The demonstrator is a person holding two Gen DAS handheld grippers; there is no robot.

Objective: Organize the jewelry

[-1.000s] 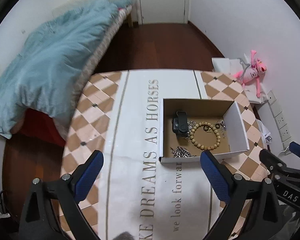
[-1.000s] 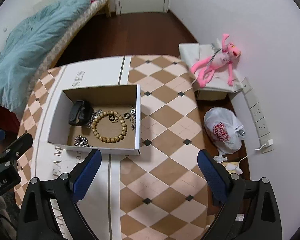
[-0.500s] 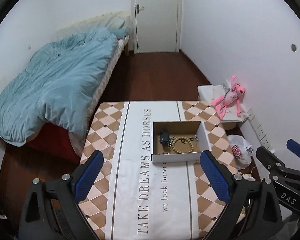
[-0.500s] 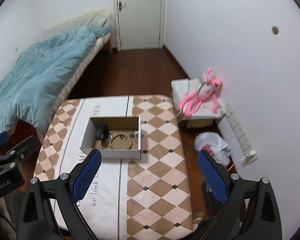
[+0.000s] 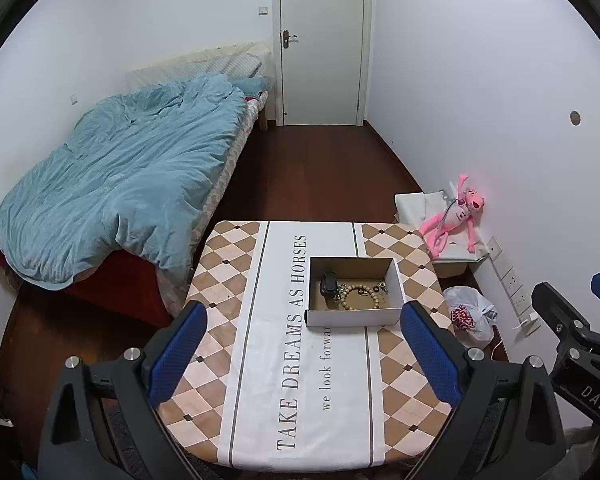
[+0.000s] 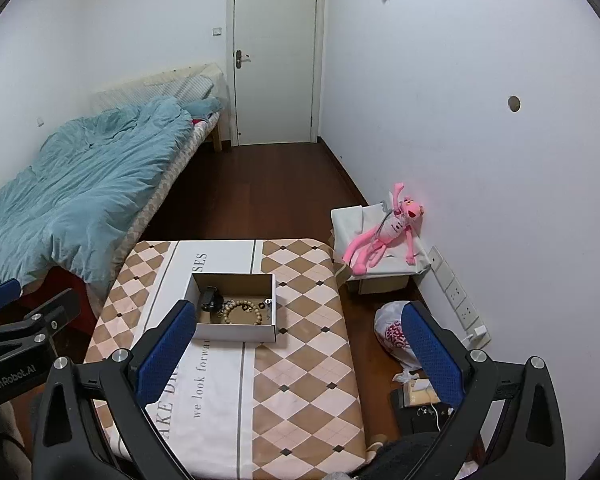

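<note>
Open cardboard box (image 5: 354, 316) on the worktop (image 5: 260, 380), at 12 o'clock from the left gripper (image 5: 306, 354). Inside: bead bracelet (image 5: 360, 298), black watch (image 5: 328, 283), small metal pieces. Fingers of both left and right gripper (image 6: 296, 354) spread wide apart, holding nothing.

box (image 5: 350, 317) open-topped, walls all round | tablecloth (image 5: 300, 380) around it bare | bed (image 5: 120, 184) flanks table's left

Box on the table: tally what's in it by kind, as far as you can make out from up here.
Inside the box:
Black watch-like band: 1
Wooden bead bracelet: 1
Cluster of small metal pieces, too small to separate: 1
Total: 3 groups. Both the left gripper and right gripper are open and empty, above the table.
</note>
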